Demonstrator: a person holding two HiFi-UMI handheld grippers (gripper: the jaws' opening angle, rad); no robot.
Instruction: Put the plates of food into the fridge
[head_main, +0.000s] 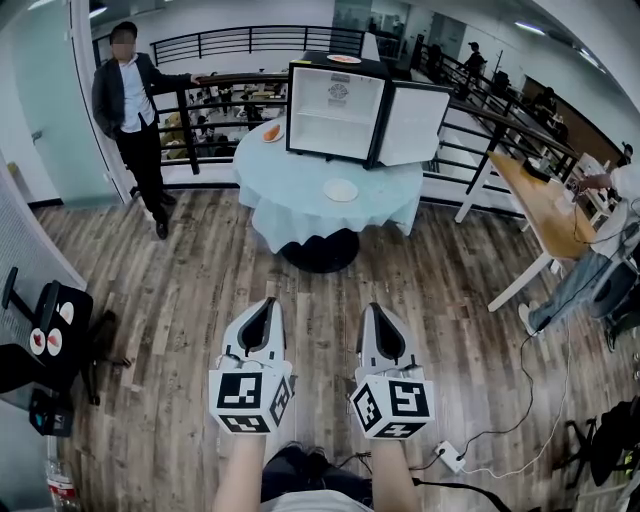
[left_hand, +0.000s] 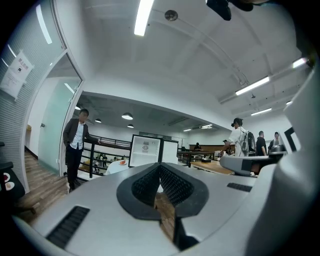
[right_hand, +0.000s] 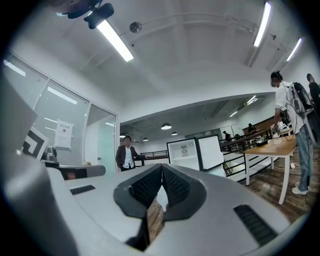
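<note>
The left claw (head_main: 266, 305) and the right claw (head_main: 376, 308) are closed, empty; the nearest plate (head_main: 340, 190) is located well ahead, between them.

Bright, even light from ceiling strip lamps (left_hand: 143, 17) — heavy fisheye bending, dark vignetted corners.

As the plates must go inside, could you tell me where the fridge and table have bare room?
The fridge looks bare inside. The table has free front-left cloth, between the left plate and the front plate. Fridge and open door crowd the back.
</note>
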